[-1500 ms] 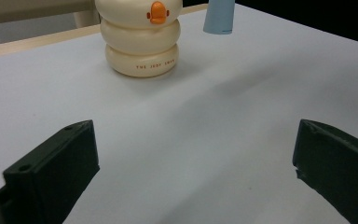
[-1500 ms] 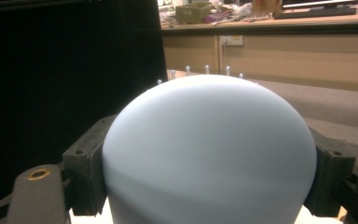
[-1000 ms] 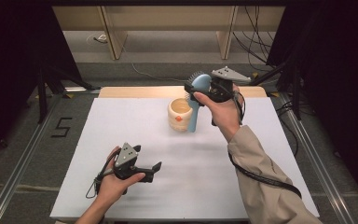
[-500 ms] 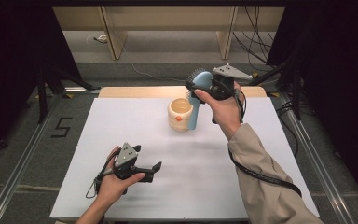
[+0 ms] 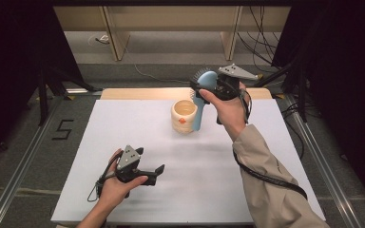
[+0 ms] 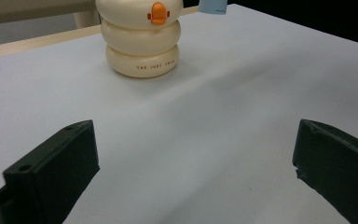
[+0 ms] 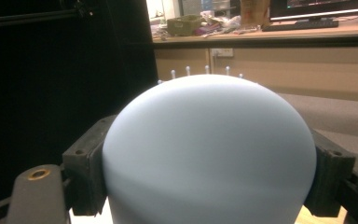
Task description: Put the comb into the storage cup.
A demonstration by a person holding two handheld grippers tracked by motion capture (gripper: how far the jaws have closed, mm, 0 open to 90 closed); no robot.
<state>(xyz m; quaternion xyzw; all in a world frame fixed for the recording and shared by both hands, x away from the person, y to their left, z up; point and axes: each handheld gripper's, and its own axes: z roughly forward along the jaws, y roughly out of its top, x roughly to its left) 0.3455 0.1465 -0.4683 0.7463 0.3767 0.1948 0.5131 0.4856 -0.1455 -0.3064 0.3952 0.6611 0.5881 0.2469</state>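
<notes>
Two tools, two roles. Right gripper (image 5: 200, 90) clamped across blue brush (image 7: 209, 149) head, handle hanging beside cream holder (image 5: 184, 115) (likely for insertion). Left gripper (image 5: 158, 171) parked wide open, empty, low over table (image 5: 266, 166).

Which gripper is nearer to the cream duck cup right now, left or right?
Right. The right gripper holds a blue brush just beside the cream duck cup, at its far right. The left gripper sits open near the table's front edge, well apart from it.

A white table (image 5: 123, 118) stands before wooden shelving (image 5: 114, 33), with cables (image 5: 261, 28) behind.
</notes>
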